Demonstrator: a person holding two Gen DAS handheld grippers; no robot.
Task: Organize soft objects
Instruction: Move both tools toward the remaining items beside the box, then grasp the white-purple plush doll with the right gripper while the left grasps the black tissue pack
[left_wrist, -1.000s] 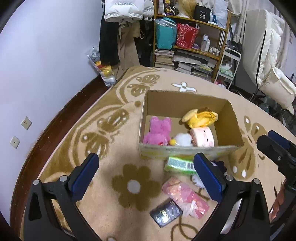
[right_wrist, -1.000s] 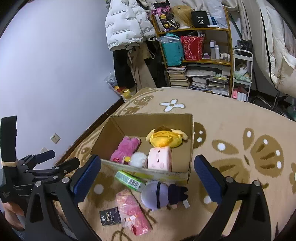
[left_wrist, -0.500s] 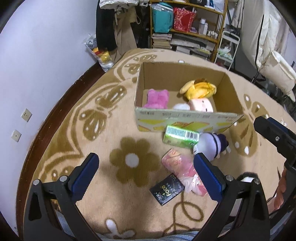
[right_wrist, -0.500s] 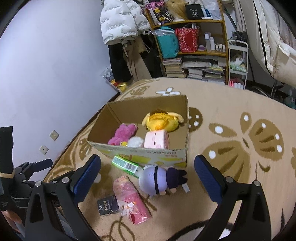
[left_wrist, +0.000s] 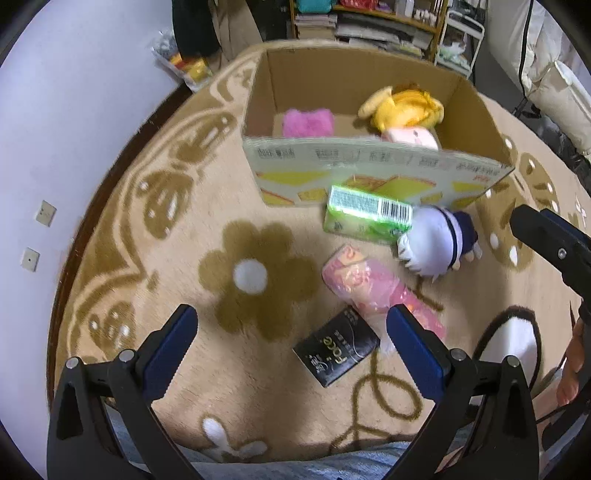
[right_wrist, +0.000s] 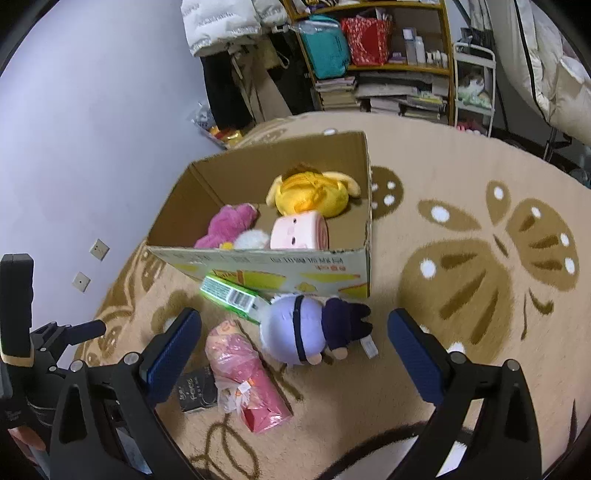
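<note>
An open cardboard box (left_wrist: 369, 173) (right_wrist: 258, 264) on the rug holds a yellow plush (left_wrist: 406, 107) (right_wrist: 310, 192), a pink plush (left_wrist: 308, 122) (right_wrist: 229, 225) and a pale pink roll plush (right_wrist: 297, 232). In front of the box lie a lavender-headed doll (left_wrist: 436, 243) (right_wrist: 299, 328), a green packet (left_wrist: 365, 214) (right_wrist: 231, 295), a pink plastic packet (left_wrist: 373, 291) (right_wrist: 243, 373) and a black pack (left_wrist: 338, 349) (right_wrist: 195, 395). My left gripper (left_wrist: 291, 339) is open above the rug near the black pack. My right gripper (right_wrist: 293, 347) is open, low over the doll.
A beige rug with brown flower and butterfly patterns (right_wrist: 491, 258) covers the floor. The lilac wall (left_wrist: 74, 92) stands to the left. Shelves with books and bags (right_wrist: 384, 62), hanging coats and a white cart (right_wrist: 472, 85) stand behind the box.
Both grippers have dropped lower and closer to the items in front of the box. The left view has tilted down toward the rug. Both stay open.
</note>
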